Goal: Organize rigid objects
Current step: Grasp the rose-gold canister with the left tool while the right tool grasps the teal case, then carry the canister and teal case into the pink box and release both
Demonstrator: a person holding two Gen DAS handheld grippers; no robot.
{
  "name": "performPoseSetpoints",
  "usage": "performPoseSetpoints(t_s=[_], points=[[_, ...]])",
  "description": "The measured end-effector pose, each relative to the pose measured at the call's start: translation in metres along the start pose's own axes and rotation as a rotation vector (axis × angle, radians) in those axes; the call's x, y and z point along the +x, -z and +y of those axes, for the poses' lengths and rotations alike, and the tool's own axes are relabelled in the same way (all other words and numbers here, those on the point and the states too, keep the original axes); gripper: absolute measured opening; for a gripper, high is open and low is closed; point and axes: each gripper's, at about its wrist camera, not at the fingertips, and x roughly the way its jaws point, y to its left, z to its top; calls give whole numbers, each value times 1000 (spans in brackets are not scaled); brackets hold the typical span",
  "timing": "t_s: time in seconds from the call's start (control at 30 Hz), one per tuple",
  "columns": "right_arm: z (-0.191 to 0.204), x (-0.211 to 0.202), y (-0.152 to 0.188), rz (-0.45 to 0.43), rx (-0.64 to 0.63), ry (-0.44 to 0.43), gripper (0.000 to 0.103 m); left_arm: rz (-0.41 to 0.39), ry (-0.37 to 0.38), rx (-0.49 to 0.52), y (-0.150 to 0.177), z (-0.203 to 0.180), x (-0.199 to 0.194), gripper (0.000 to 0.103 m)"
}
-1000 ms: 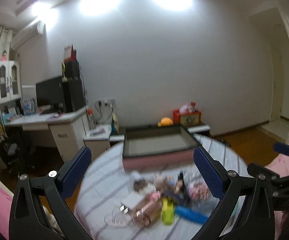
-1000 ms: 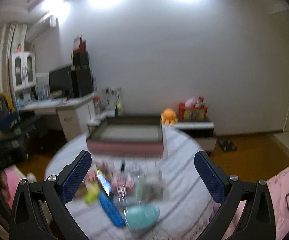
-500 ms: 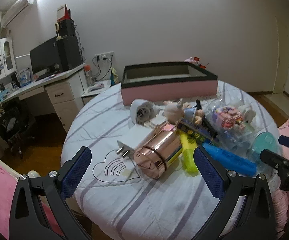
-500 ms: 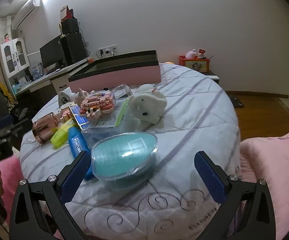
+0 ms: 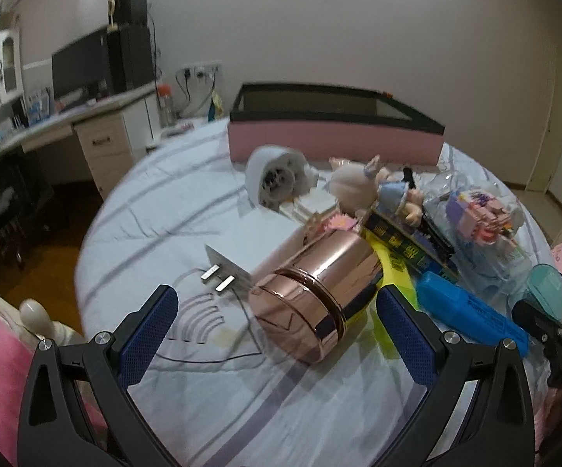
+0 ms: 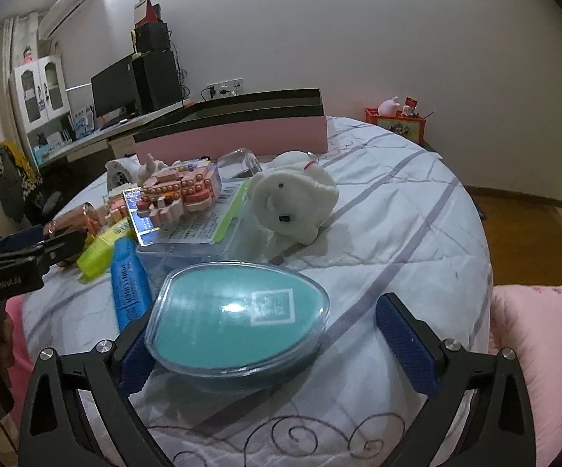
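A heap of objects lies on a round table with a striped cloth (image 5: 156, 210). My left gripper (image 5: 277, 330) is open, its jaws either side of a rose-gold metal jar (image 5: 316, 292) lying on its side. A white plug adapter (image 5: 238, 260), a yellow highlighter (image 5: 389, 272) and a blue marker (image 5: 471, 315) lie beside it. My right gripper (image 6: 269, 346) is open around a teal egg-shaped clear case (image 6: 238, 311). Behind the case are a white plush toy (image 6: 296, 202), a clear box with a block model (image 6: 183, 190) and the blue marker (image 6: 129, 284).
A pink box with a black rim (image 5: 335, 132) stands open at the table's far side. A doll (image 5: 378, 190) and a white round gadget (image 5: 277, 179) lie before it. A desk with a monitor (image 5: 82, 74) stands left. Pink bedding (image 6: 541, 334) is at the right.
Both grippers have dropped from looking across the room and moved close in over the table. The left now frames the rose-gold jar, the right the teal case.
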Motion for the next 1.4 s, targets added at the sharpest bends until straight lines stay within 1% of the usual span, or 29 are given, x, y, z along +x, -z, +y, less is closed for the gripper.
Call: performPoseSetpoints(t_s=[0.13,0.2,0.23,0.27,0.3,0.33,0.37,0.43,0.5,0.6,0.7,0.8,0.83,0.93,1.0,1.03,1.1,1.17,1.2,1.4], points=[[1,4,0,-1,-23,4,102,8,7,-14,0,1,8,102],[0,4,0,-5,-28,-1,101,3,34,-12,0,1,8,91],[-1,4,0,-7,-28,-4,99,3,49,-14,-1,0,7,80],[-2,4,-1,-8,-29,-6,95,4,44,-15,-1,-1,6,76],[-2,3,-1,-10,-27,-6,88,2,43,-8,-1,-3,5,74],[-4,2,-3,-14,-20,-9,82,-6,46,0,0,-4,4,69],[-6,0,-4,-19,-9,-20,72,-12,56,4,1,-5,2,64],[-11,1,-5,-10,7,-28,72,-2,68,11,2,-9,3,62],[-13,3,-6,-14,9,-34,72,-2,59,16,3,-11,5,62],[-12,4,-6,-18,2,-26,72,19,70,-6,1,-8,11,63],[-12,7,-4,-16,-5,-17,72,10,68,19,1,-9,10,61],[-9,6,-3,-22,-13,-6,72,5,91,15,0,-7,6,57],[-9,6,-3,-19,-13,-8,72,2,99,11,-1,-6,4,54],[-10,1,-7,-33,-6,-15,72,-17,124,5,-5,-4,-3,53],[-9,-2,-11,-42,-9,-13,72,-36,138,7,-8,-4,-9,51],[-9,-5,-12,-48,-10,-11,72,-32,142,14,-10,-5,-10,49],[-8,-8,-18,-58,-14,-3,72,-41,143,21,-12,-6,-11,48],[-8,-11,-22,-72,-13,1,72,-25,152,36,-13,-9,-8,48],[-8,-10,-25,-66,-15,2,72,-24,143,34,-12,-9,-7,48],[-13,-8,-29,-61,1,15,72,-25,162,32,-11,-6,-11,48]])
